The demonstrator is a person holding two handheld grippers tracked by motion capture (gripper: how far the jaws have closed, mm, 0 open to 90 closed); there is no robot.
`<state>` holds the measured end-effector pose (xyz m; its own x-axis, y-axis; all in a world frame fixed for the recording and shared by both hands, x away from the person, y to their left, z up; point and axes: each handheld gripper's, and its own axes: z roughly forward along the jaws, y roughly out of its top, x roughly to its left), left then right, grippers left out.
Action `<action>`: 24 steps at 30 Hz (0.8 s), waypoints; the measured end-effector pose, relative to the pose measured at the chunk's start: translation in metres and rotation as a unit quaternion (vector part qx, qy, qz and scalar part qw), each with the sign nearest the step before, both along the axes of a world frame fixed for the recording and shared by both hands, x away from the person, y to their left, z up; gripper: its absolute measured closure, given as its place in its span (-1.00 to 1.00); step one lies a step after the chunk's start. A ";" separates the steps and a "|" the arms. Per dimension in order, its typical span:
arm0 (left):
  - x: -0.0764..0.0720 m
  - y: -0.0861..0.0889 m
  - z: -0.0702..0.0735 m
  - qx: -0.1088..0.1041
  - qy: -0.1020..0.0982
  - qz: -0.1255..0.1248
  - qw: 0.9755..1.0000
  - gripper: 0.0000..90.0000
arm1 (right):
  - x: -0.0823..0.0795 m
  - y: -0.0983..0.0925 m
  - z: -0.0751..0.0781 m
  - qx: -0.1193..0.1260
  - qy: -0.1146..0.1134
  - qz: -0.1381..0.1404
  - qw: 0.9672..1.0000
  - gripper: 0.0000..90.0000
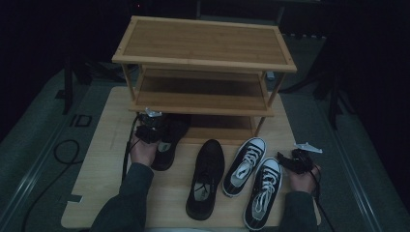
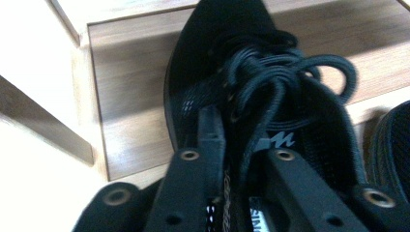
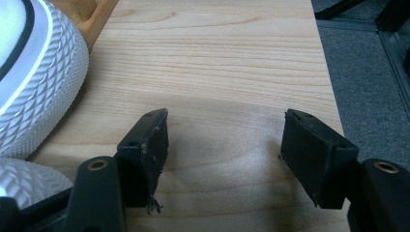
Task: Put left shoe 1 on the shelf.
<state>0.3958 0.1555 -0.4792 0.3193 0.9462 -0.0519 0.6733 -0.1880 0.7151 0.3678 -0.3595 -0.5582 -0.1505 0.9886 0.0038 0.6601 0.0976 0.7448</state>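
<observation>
Dark room, pale wood table point(image 1: 96, 193), bamboo shoe rack point(image 1: 203, 43) at its far side.
My left gripper point(image 2: 241, 145) has jaws inside the black shoe's point(image 2: 212, 58) collar, toe on the bottom shelf, grip unclear; my right gripper point(image 3: 225, 140) is spread over bare tabletop beside white-soled sneakers point(image 1: 254, 176).

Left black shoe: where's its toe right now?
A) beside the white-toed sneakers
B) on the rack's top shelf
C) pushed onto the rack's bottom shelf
C: the left black shoe has its toe under the middle shelf of the rack, on the bottom shelf, with the left gripper at its heel end.
</observation>
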 end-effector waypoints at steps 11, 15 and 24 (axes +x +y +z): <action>-0.019 0.007 0.011 -0.005 -0.023 -0.022 0.999 0.38 | 0.000 0.000 0.000 -0.001 0.000 0.000 1.000 -0.25; -0.034 0.009 0.024 -0.011 -0.035 -0.034 0.999 0.36 | 0.000 0.000 0.000 -0.001 0.000 0.000 1.000 -0.25; -0.065 0.011 0.041 -0.036 -0.043 -0.087 0.995 0.83 | 0.000 0.000 0.000 -0.001 0.000 0.000 1.000 -0.25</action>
<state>0.3307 0.1665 -0.4381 0.4839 0.8711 -0.0833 0.5709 -0.2421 0.7845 0.3678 -0.3594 -0.5582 -0.1501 0.9887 0.0021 0.6597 0.0986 0.7450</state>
